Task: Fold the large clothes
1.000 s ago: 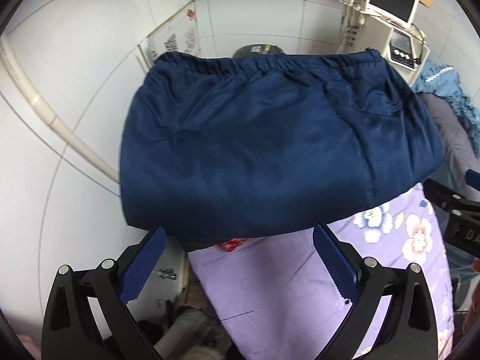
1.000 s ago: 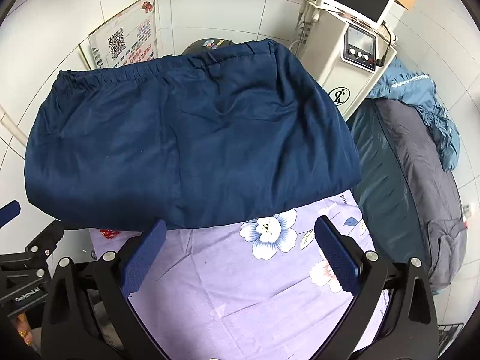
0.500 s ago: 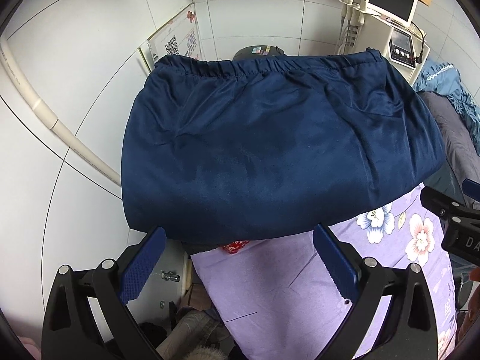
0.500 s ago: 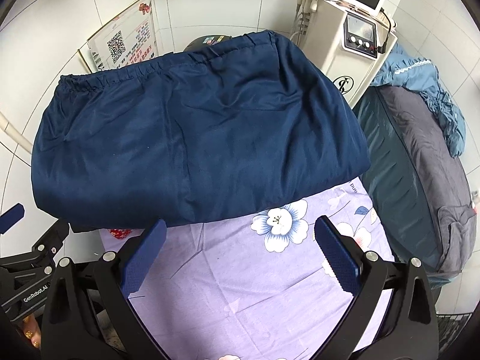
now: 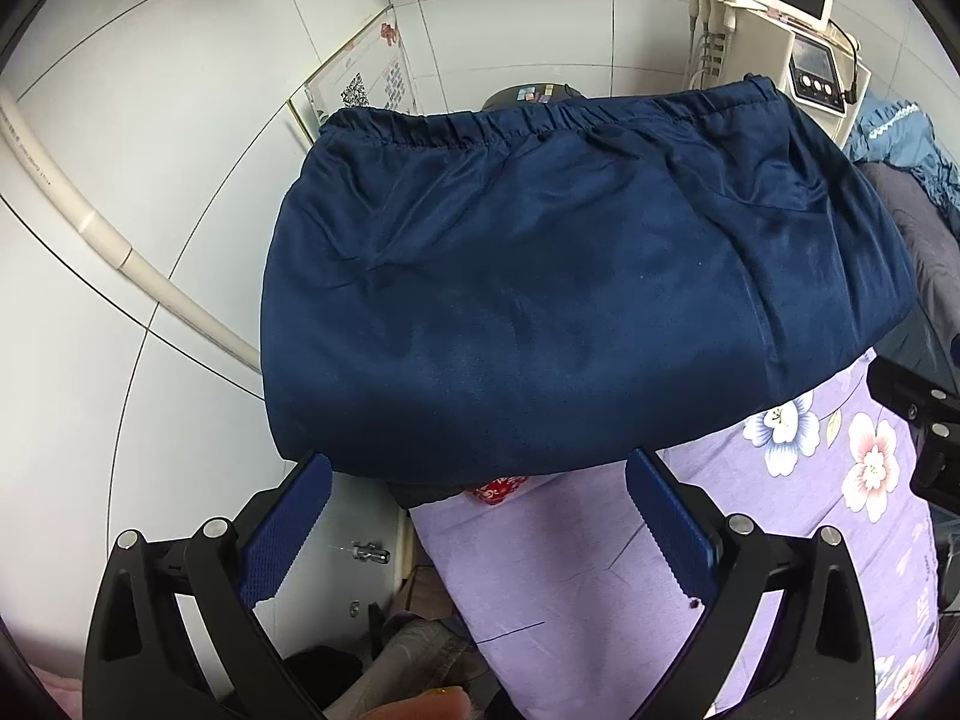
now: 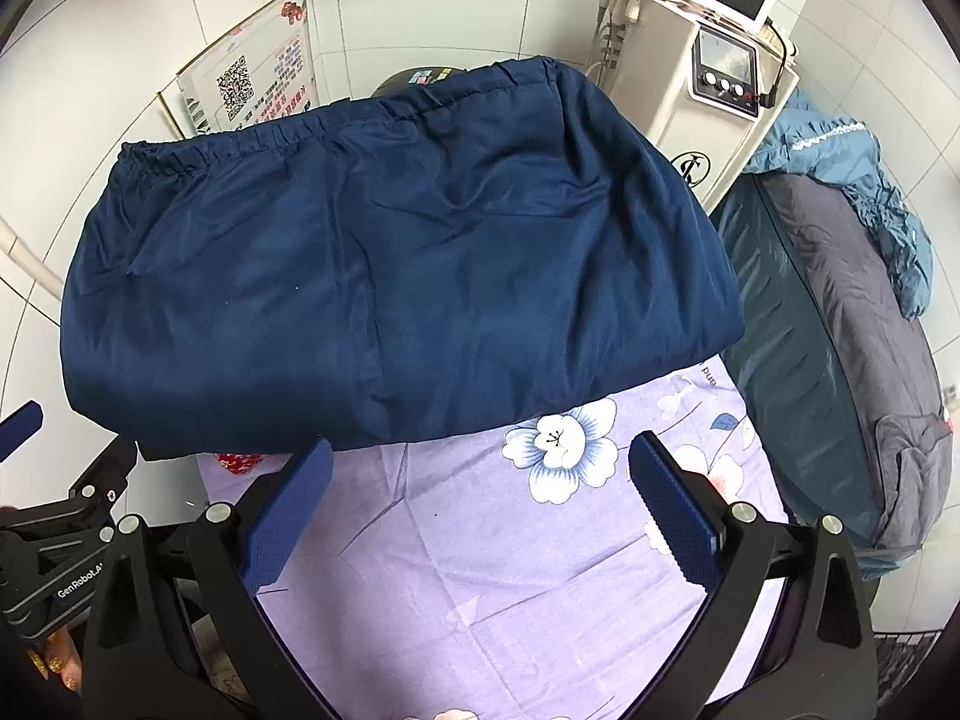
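Left wrist view: folded navy trousers [image 5: 576, 288] lie on floral bedsheet [image 5: 600, 588], long axis crosswise, just ahead of both gaping, empty left tongs [image 5: 477, 516] and right tongs [image 6: 480, 498], roughly equidistant.

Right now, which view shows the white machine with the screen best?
The right wrist view: the white machine shows its screen, knob panel and logo. The left wrist view catches only its top at the frame edge, with the navy garment covering its base.

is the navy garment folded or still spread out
Folded: the navy garment lies as a compact doubled rectangle on the purple floral sheet, waistband at the far edge, both grippers empty.
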`<state>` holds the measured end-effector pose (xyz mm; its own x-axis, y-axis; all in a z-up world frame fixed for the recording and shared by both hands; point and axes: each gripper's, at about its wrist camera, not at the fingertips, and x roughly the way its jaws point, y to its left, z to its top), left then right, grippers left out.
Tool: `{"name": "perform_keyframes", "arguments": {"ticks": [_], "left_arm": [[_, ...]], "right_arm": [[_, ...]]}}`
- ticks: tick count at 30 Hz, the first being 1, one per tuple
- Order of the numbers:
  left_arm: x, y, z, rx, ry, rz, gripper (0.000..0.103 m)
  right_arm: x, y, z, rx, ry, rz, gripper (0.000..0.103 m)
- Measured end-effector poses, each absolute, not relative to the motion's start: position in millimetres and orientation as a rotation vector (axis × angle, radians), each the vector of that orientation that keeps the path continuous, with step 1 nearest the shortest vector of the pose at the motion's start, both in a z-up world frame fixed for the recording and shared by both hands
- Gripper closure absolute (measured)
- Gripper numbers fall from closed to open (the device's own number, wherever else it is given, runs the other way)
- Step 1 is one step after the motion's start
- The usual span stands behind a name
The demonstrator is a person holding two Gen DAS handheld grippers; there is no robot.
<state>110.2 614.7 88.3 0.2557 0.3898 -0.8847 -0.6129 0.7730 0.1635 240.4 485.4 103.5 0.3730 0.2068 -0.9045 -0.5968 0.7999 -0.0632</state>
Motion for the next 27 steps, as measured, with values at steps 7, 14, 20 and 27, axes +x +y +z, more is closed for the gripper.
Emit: {"name": "perform_keyframes", "arguments": {"ticks": [7, 14, 20, 27], "left_arm": [[110.2, 616.7, 88.0, -0.239, 1.124, 0.689, 0.006], [108.9, 617.1, 86.6, -0.252, 1.129, 0.683, 0.006], [108.0, 617.9, 86.1, -0.251, 1.131, 0.684, 0.006], [105.3, 619.5, 85.5, -0.255, 1.13, 0.695, 0.006]], "right_arm": [[238.4, 487.5, 106.2, -0.418, 1.064, 0.546, 0.005], [236.2, 489.1, 106.1, -0.419, 1.065, 0.558, 0.005], [233.9, 491.3, 105.8, -0.429, 1.062, 0.564, 0.005], [232.3, 492.7, 105.5, -0.432, 1.058, 0.568, 0.005]]}}
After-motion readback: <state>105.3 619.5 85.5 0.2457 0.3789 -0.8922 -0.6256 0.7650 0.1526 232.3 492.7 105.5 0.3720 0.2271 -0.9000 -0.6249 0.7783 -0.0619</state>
